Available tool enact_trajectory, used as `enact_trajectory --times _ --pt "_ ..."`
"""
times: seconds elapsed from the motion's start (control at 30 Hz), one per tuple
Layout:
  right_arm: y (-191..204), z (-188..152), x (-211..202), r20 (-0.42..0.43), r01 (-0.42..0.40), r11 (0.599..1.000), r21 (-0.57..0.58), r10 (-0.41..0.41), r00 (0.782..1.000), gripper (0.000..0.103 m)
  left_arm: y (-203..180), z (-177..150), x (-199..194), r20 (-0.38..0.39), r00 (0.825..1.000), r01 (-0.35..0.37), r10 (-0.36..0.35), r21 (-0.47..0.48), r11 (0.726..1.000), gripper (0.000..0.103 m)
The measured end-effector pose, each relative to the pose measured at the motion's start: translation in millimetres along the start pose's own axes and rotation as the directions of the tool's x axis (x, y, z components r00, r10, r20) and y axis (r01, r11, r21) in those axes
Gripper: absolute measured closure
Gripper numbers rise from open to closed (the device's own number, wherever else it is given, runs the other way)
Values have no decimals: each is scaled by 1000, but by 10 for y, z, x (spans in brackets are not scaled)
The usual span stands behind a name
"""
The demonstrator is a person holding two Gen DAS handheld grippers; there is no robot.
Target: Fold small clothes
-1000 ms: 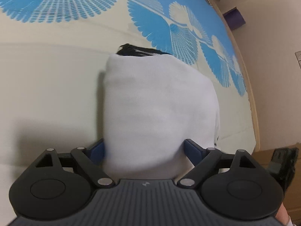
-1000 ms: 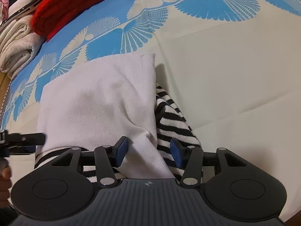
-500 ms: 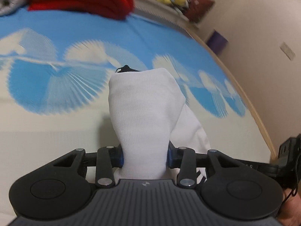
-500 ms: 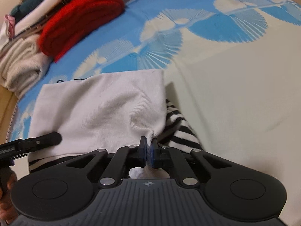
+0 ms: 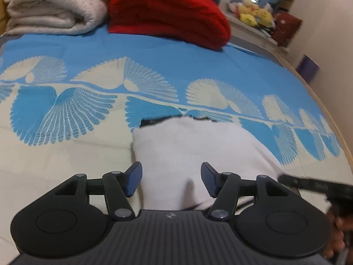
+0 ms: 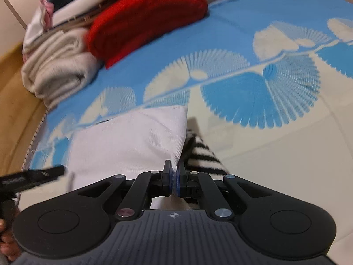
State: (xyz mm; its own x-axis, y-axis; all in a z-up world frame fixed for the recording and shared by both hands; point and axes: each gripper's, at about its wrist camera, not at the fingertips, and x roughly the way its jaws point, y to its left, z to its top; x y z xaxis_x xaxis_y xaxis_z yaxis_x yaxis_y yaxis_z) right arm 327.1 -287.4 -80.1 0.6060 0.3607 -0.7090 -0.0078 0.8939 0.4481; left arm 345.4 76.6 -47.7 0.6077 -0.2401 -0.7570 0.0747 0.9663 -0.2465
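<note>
White ribbed knit, the garment point(image 5: 194, 145) lies folded on the bedspread point(image 5: 66, 150), at the border where the blue fan print meets the plain cream. A black-and-white striped part point(image 6: 205, 154) shows at its right edge, and a black trim peeks out at the far edge. The right gripper point(image 6: 174, 180) pinches a corner of the white fabric, jaws nearly together. The left gripper point(image 5: 171, 182) has its jaws opening, the cloth between them but the pads clear of it. Half a second ago the left pads squeezed a bunched fold; now the cloth lies flatter and wider. Both views have tilted up, bringing in the red blanket point(image 5: 167, 11) and cream towels point(image 5: 53, 6). No writing is legible.
</note>
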Motion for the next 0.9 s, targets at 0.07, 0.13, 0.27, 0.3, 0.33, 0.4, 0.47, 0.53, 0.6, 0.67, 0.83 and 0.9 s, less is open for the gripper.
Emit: enact_trajectory --times 0.07,0.13,0.27,0.3,0.33,0.4,0.47,0.53,0.6,0.67,0.83,0.9 --pt "23 4 36 -2 42 999 -24 -42 999 100 -29 -72 16 -51 998 48 -48 -4 999 37" --pt "-21 -3 60 -13 75 997 -9 -75 997 100 -65 -200 155 -141 988 71 -68 15 997 29" --pt "-52 -62 95 -30 97 995 -7 -97 995 100 -38 -445 437 -214 976 -27 42 71 997 9" --pt "-47 -74 88 -29 91 996 -1 -91 995 98 28 -449 447 -217 976 -24 29 23 999 9" --pt "-44 -98 76 -32 88 996 10 -88 996 94 91 -445 457 -225 974 -11 3 -34 999 9" --pt "-67 -126 54 -47 76 996 41 -75 996 75 180 -459 493 -219 975 23 -49 -117 993 11" --pt "-96 -164 32 -77 39 998 52 -34 996 56 203 -491 519 -175 980 72 -96 -137 988 15" --pt "-93 -209 54 -127 23 1000 20 -21 992 56 190 -511 540 -122 986 101 -117 -126 987 19" --pt "-105 -273 89 -176 37 999 -19 -40 984 56 85 -499 547 -63 993 92 -99 -102 991 19" --pt "-125 -313 81 -195 34 999 -26 -38 980 60 4 -435 554 -8 996 88 -89 -85 992 20" --pt "-98 -340 13 -201 0 999 -50 -10 979 92 -93 -358 597 1 999 43 -43 -79 996 20" --pt "-82 -346 8 -204 8 998 -67 -22 979 100 -129 -311 529 -35 999 20 -23 -72 997 20"
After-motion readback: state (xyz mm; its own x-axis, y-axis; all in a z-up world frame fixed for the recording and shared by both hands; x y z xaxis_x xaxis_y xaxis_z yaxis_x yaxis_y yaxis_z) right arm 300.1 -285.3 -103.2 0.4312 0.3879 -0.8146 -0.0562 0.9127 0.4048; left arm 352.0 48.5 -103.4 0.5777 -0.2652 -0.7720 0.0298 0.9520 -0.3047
